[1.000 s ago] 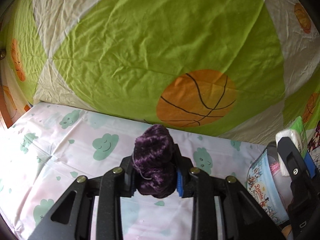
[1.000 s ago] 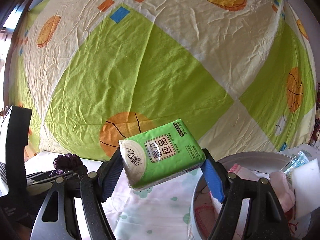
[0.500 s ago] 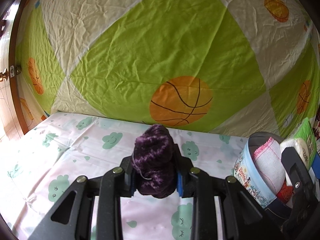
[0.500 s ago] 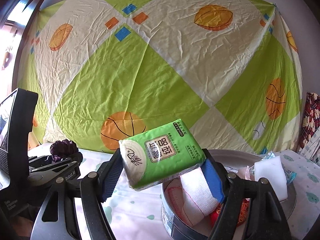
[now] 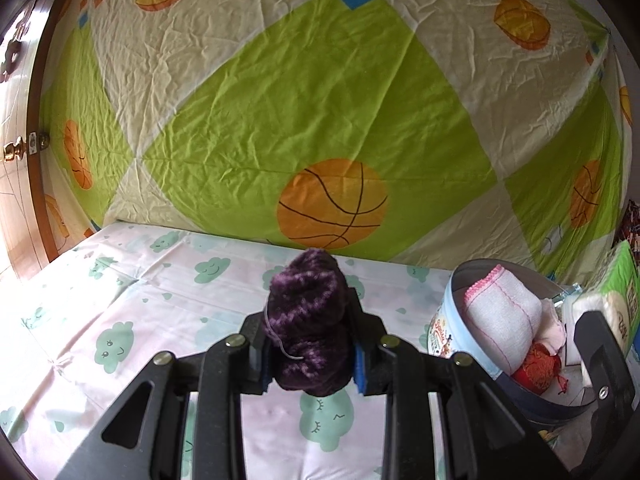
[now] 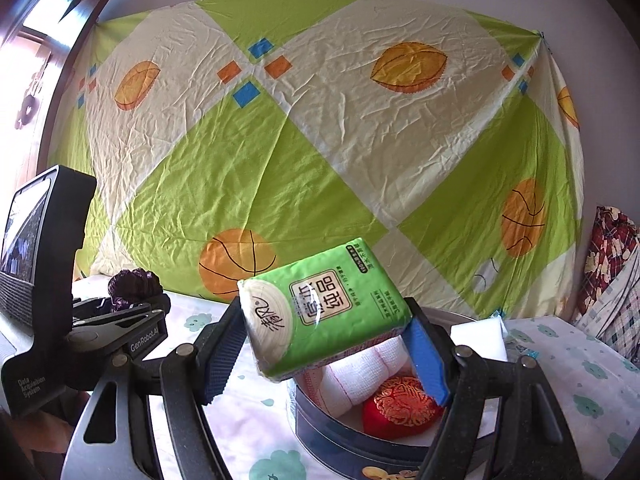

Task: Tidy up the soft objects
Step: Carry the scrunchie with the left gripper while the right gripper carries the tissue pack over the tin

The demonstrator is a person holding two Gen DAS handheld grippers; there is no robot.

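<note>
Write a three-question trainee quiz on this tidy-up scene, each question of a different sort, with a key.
1. True or false: the left gripper holds the dark purple ball of yarn clear above the cloud-print sheet.
2. Multiple choice: the green plastic-wrapped tissue pack in the right gripper is A) inside the round metal tin, B) held above the tin, C) lying on the sheet.
3. Fill in: beside the rolled white towel with pink stitching in the tin lies a ___ embroidered pouch.

Key: 1 true; 2 B; 3 red.
</note>
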